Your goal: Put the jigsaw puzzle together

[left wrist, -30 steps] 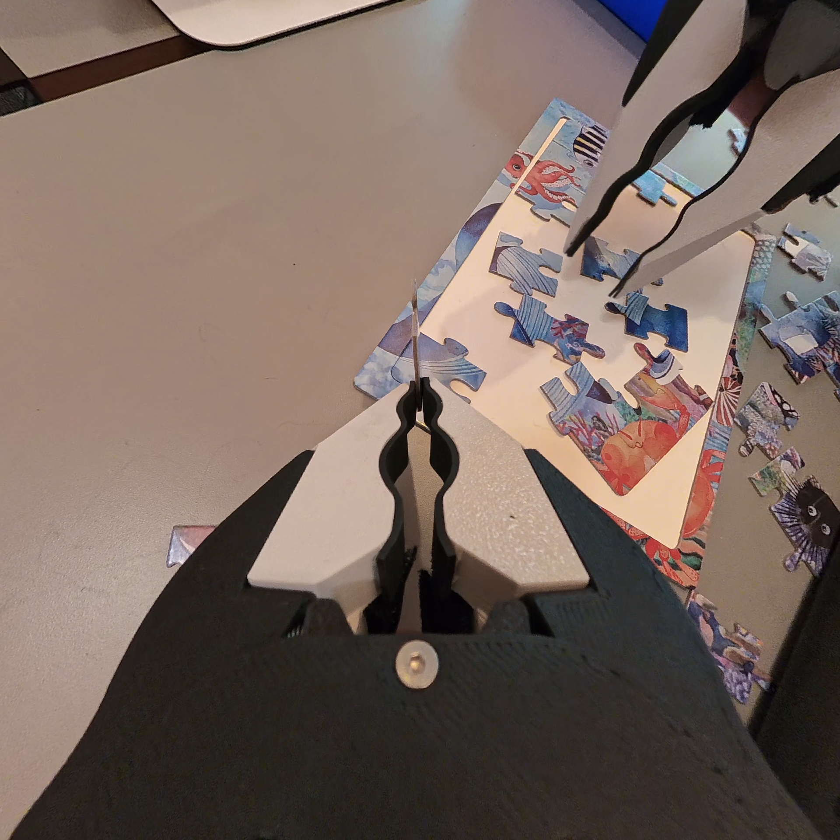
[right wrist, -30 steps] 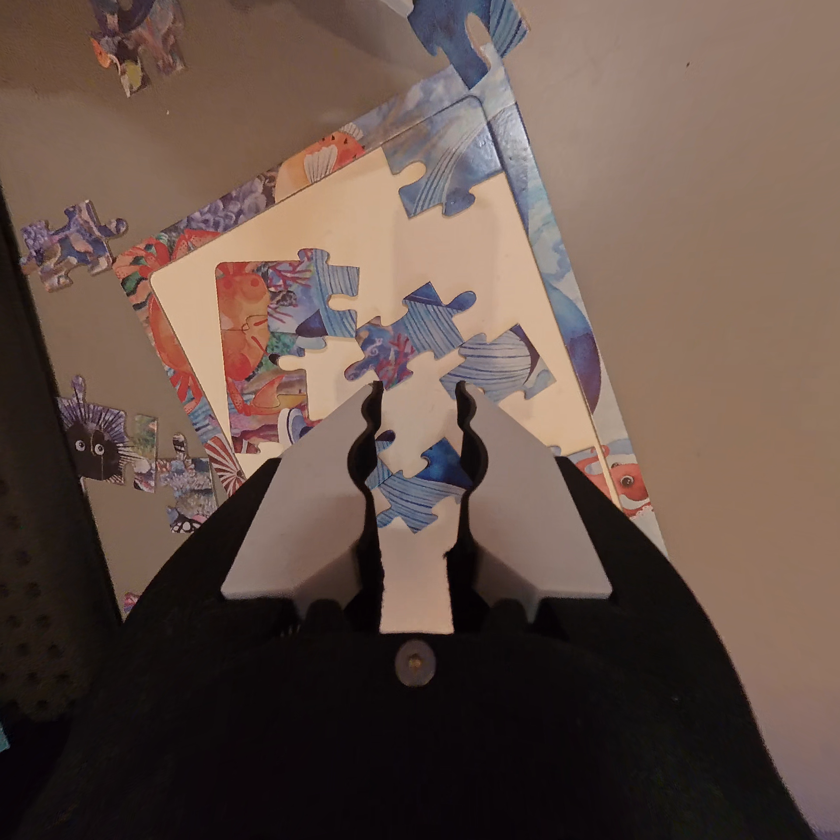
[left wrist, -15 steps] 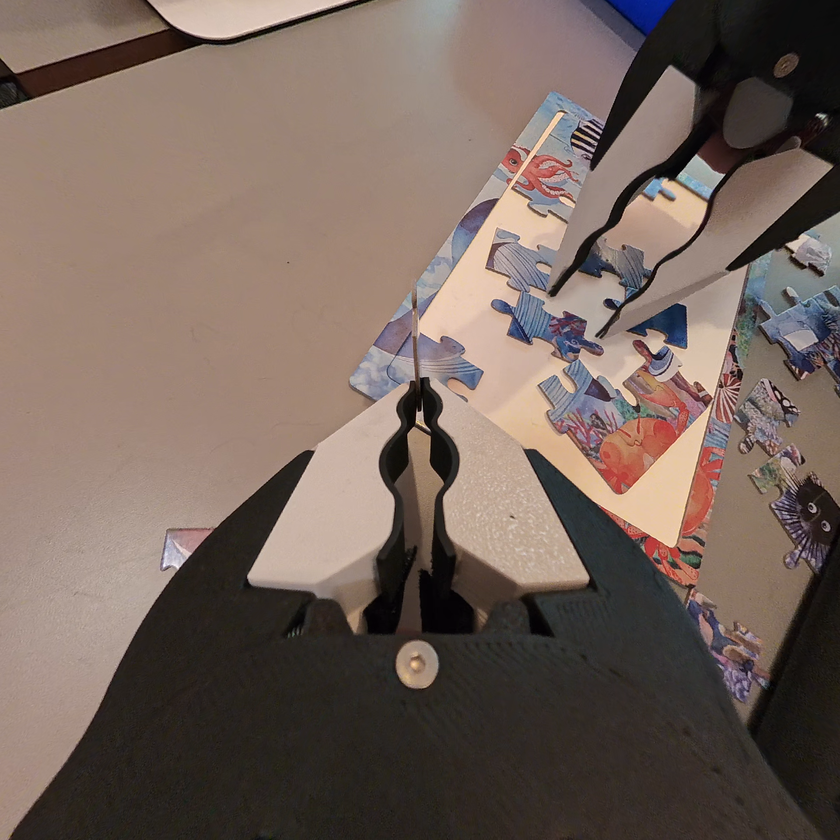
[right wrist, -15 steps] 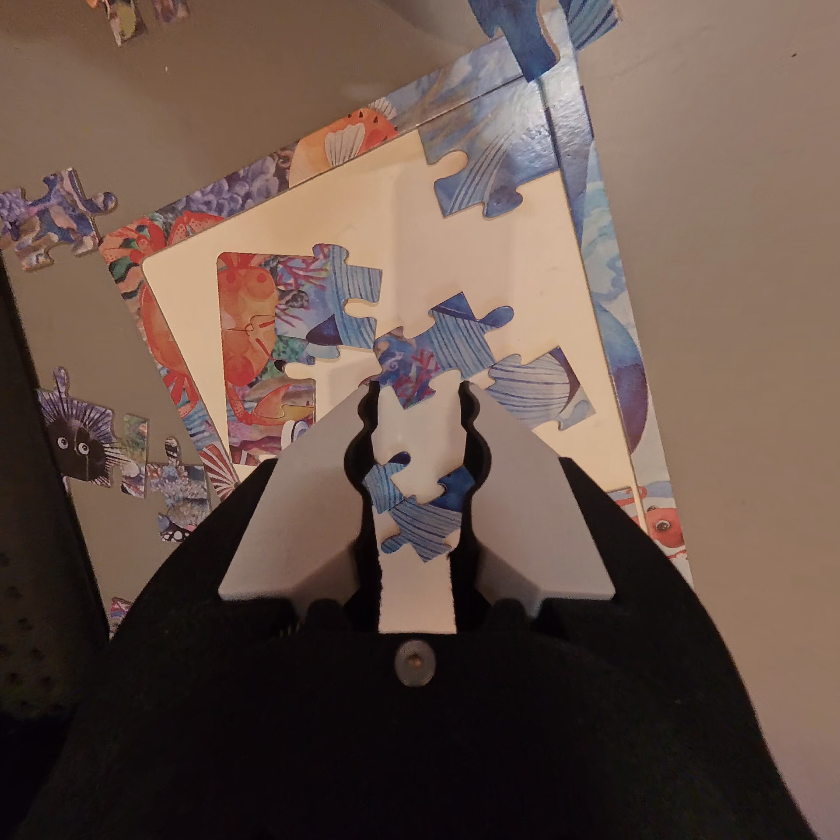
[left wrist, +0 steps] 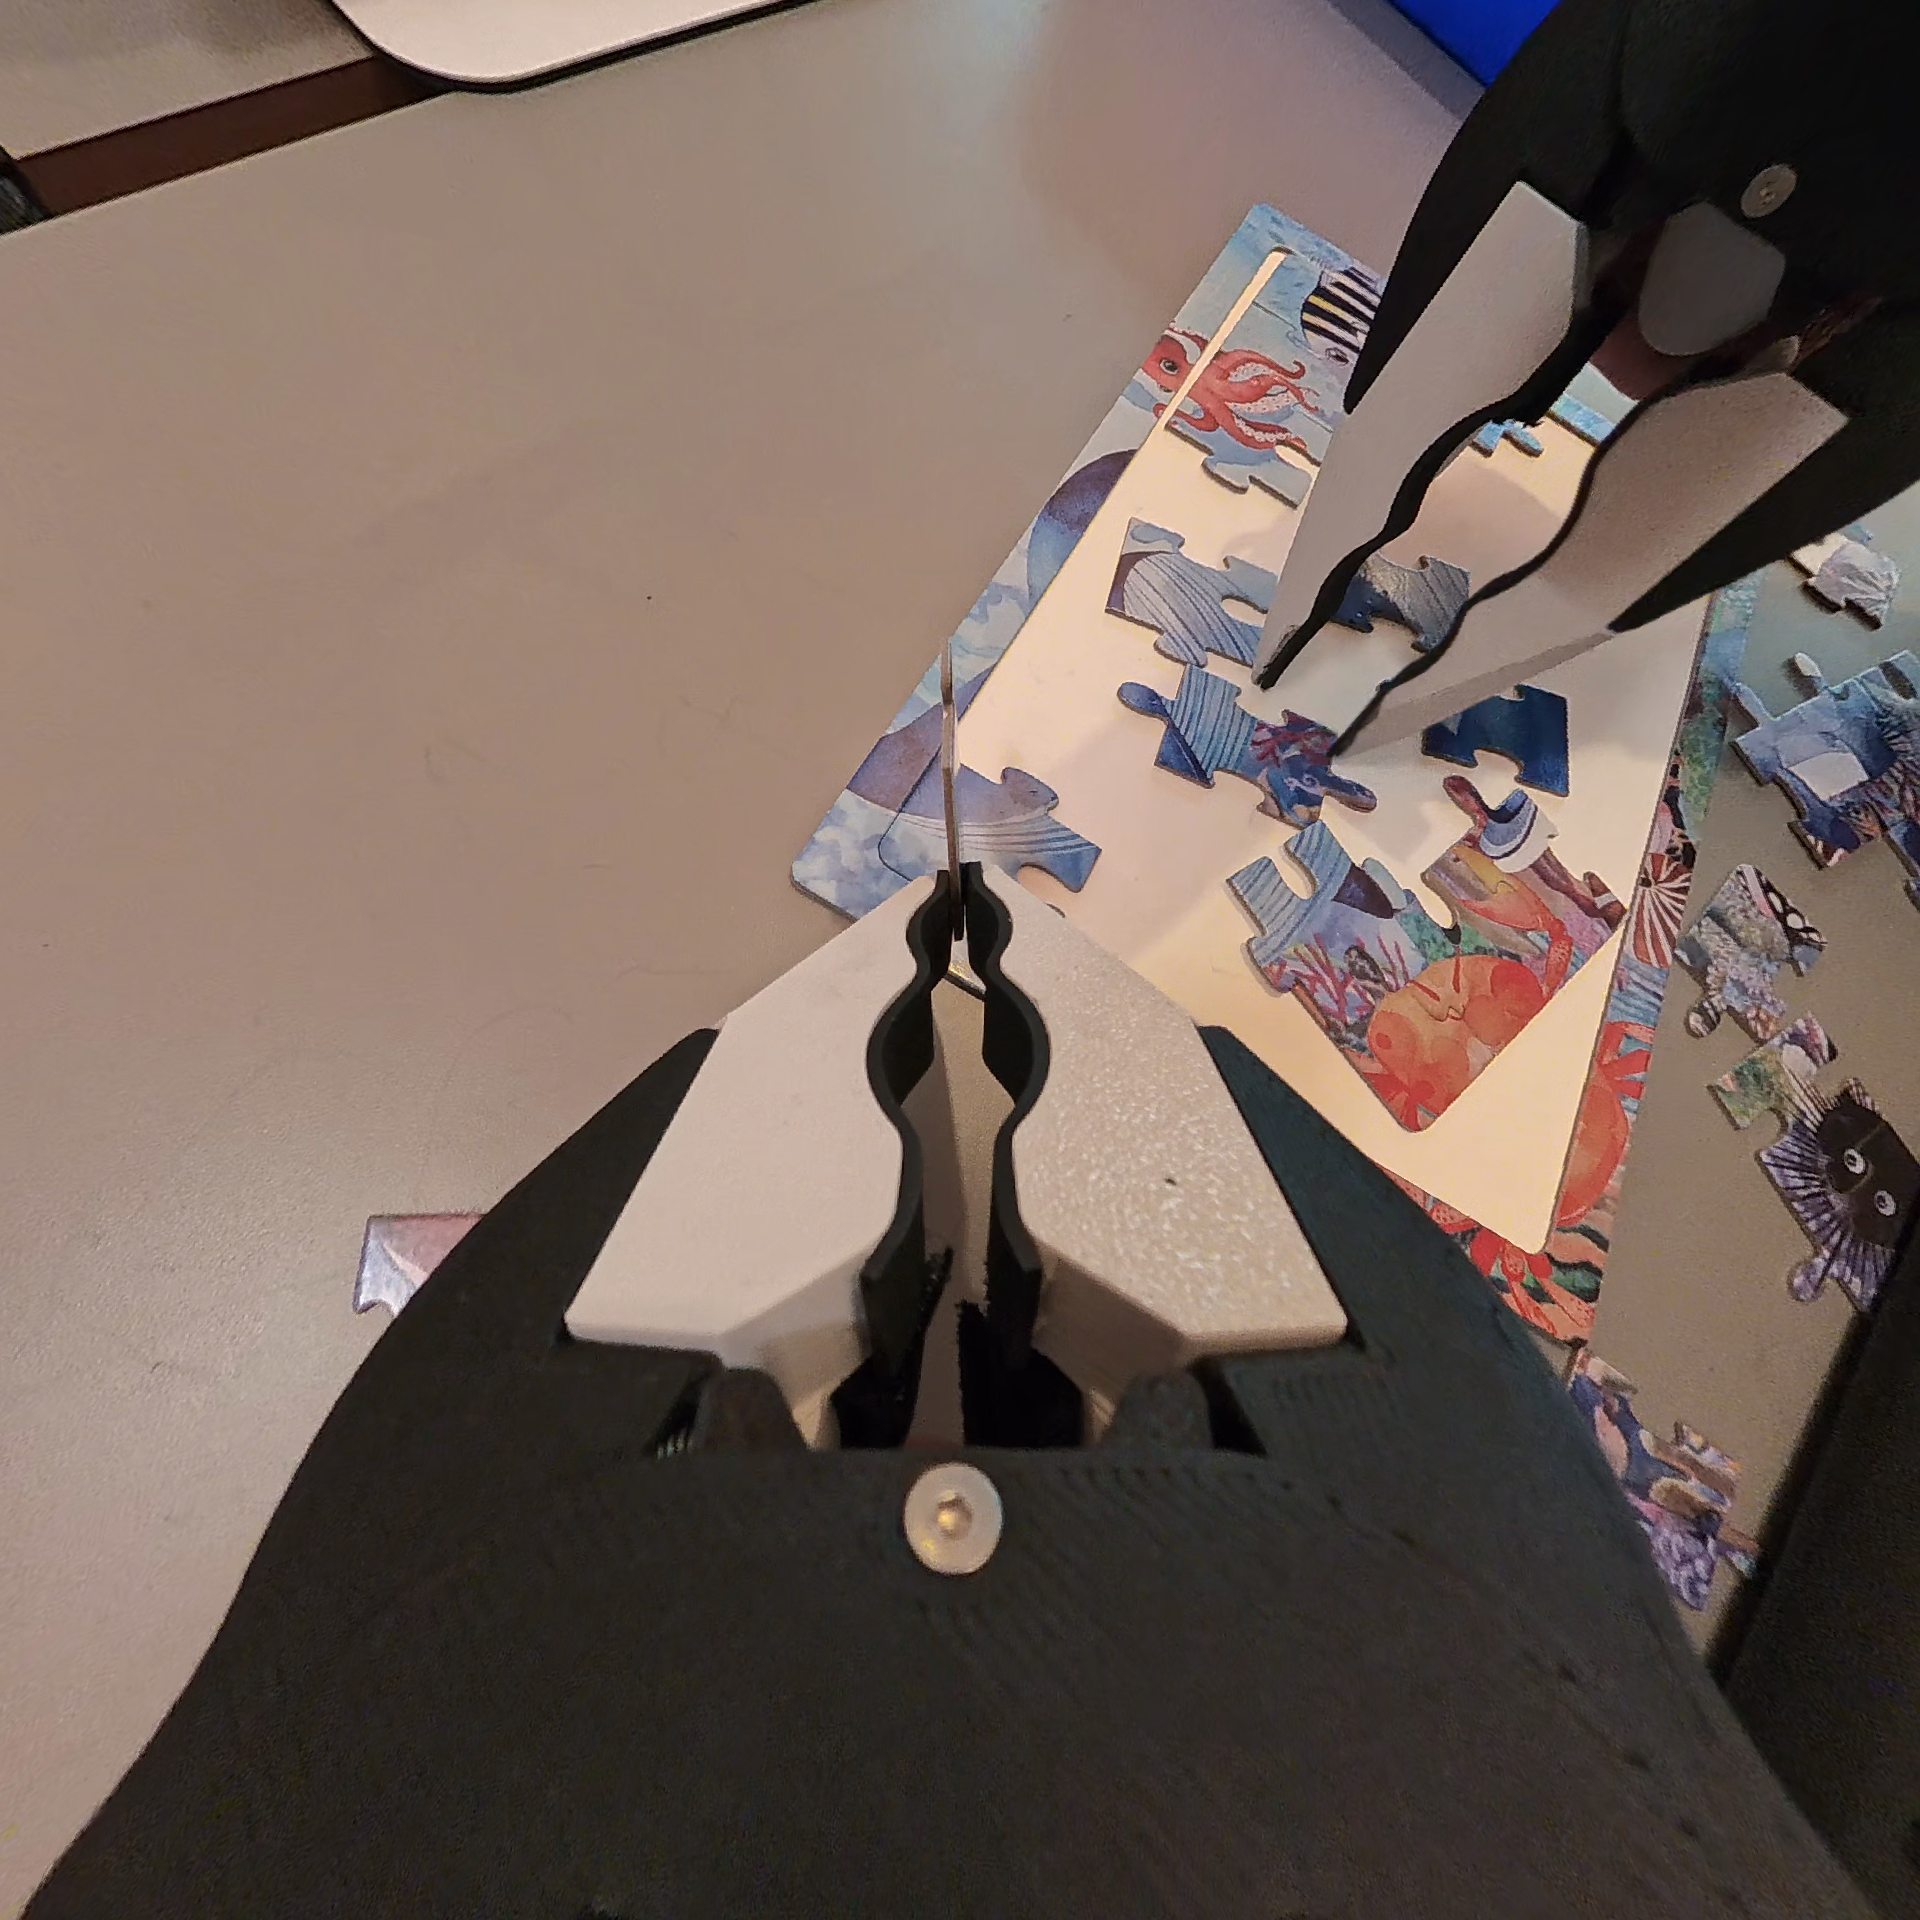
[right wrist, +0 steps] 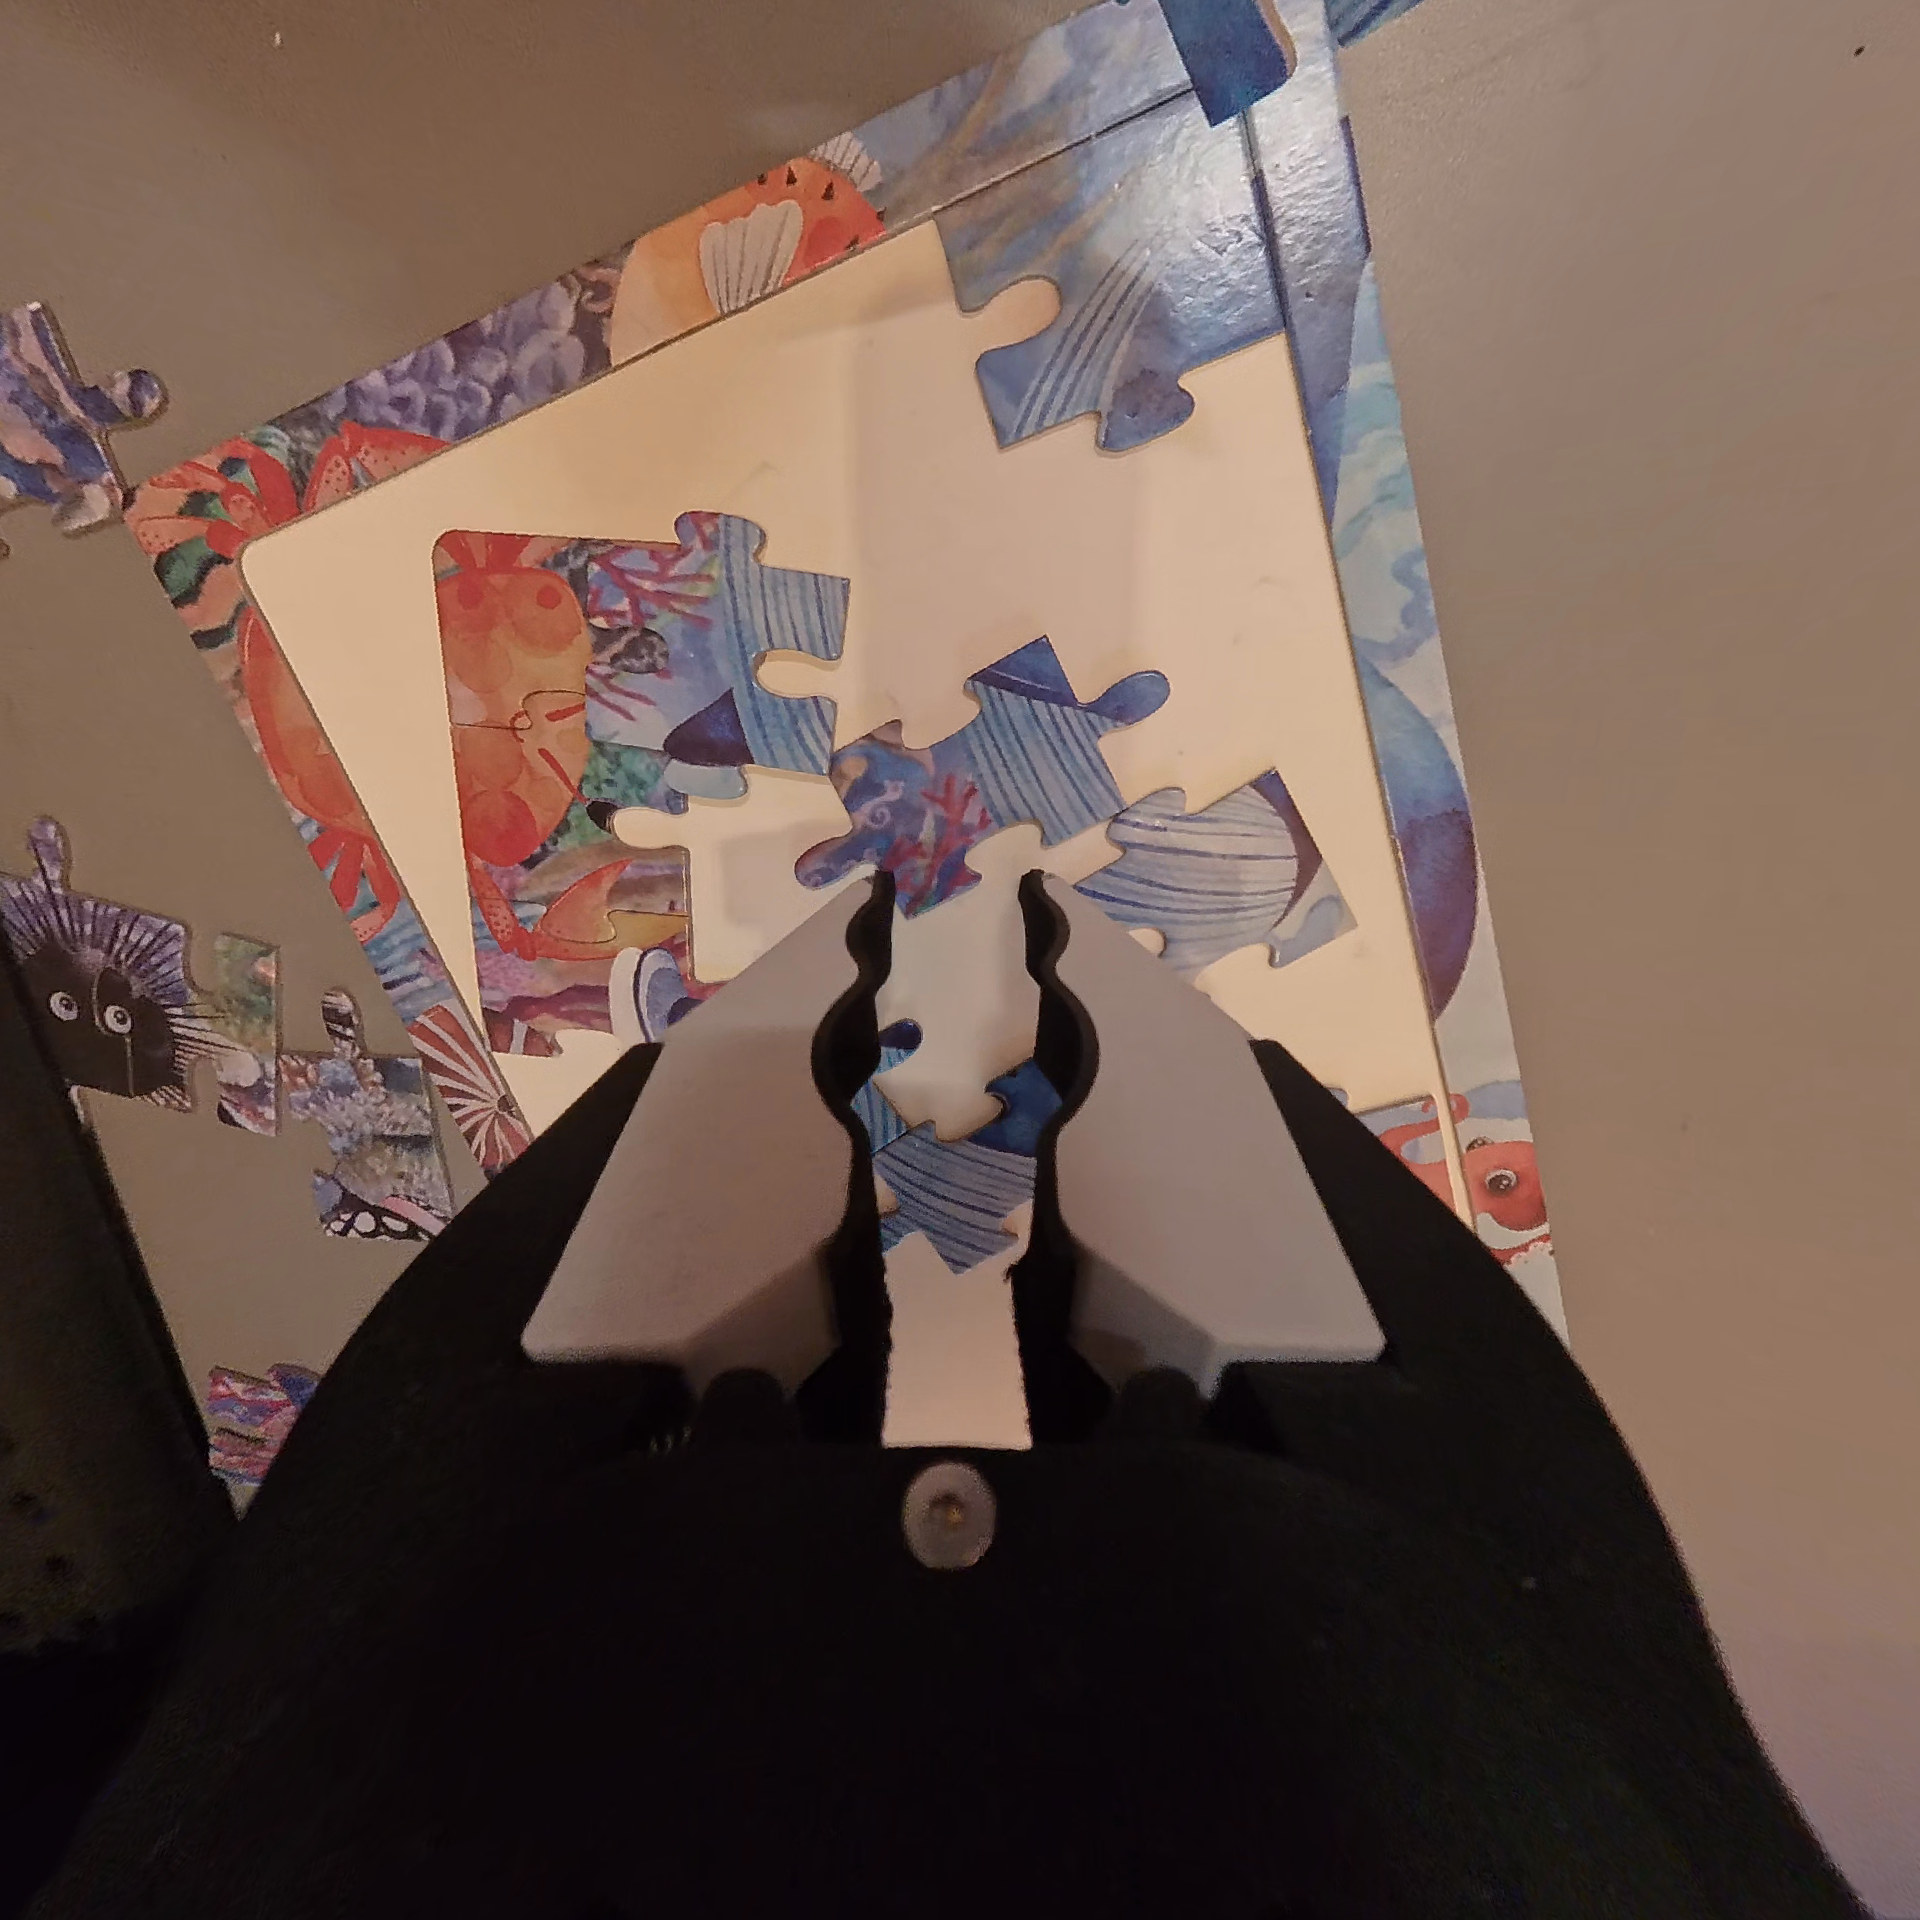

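Left hand-held gripper [left wrist: 954,914] pinches a jigsaw piece [left wrist: 948,769] edge-on at its tips, jaws closed on the thin card, just off the near corner of the puzzle tray [left wrist: 914,727]. Right hand-held gripper [right wrist: 958,883] hovers part-open over the tray's cream floor, tips beside the coral-and-stripe piece [right wrist: 982,774] lying loose there. Such pieces look light, flat and stiff, probably glossy and prone to slide; a grip across two opposite edges seems safest. More pieces lie scattered on the desk [left wrist: 416,520].
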A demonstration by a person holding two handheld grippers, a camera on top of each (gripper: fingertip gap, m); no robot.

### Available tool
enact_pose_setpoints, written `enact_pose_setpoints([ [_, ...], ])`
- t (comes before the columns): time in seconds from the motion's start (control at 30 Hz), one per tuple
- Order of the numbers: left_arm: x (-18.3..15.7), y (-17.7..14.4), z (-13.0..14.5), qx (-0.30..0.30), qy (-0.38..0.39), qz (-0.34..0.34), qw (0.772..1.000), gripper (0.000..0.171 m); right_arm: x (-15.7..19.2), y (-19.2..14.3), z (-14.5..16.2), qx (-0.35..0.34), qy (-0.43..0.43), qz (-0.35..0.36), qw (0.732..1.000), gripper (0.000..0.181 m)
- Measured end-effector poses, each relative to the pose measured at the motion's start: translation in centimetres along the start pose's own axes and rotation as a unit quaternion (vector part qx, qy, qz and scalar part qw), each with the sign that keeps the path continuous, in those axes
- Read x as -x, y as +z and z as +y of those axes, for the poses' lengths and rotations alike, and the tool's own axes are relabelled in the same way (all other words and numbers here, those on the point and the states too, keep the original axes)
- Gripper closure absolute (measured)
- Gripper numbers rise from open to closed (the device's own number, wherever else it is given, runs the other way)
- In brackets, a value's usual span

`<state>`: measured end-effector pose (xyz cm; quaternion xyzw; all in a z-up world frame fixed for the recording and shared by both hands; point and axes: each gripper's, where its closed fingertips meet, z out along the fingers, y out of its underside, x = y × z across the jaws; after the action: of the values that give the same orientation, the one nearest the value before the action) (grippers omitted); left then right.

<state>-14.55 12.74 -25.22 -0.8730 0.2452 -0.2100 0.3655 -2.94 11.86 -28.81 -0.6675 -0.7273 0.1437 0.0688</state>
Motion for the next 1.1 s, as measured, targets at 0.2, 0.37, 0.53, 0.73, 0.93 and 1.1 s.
enact_pose_setpoints([
  [0.2,0.0,0.1,0.1,0.002,0.000,0.002,1.000,0.171,0.1,0.0,0.2,0.001,0.001,-0.008,1.000,0.167],
  [0.37,0.0,0.2,0.1,0.002,0.000,0.003,1.000,0.171,1.7,-0.2,1.4,0.020,-0.025,-0.049,0.998,0.178],
  [0.53,0.0,0.2,0.1,0.003,0.000,0.003,1.000,0.171,0.2,-0.4,0.6,-0.003,-0.011,-0.019,1.000,0.168],
  [0.73,0.0,0.3,0.2,0.005,0.000,0.004,1.000,0.171,0.5,-0.1,-0.1,-0.011,-0.006,-0.028,1.000,0.157],
  [0.93,0.0,0.4,0.3,0.006,-0.001,0.004,1.000,0.171,2.6,0.3,-2.2,-0.058,-0.029,-0.078,0.995,0.158],
  [1.1,-0.1,0.3,0.2,0.006,0.001,0.004,1.000,0.171,0.5,-1.5,-3.7,-0.124,0.000,-0.044,0.991,0.153],
])
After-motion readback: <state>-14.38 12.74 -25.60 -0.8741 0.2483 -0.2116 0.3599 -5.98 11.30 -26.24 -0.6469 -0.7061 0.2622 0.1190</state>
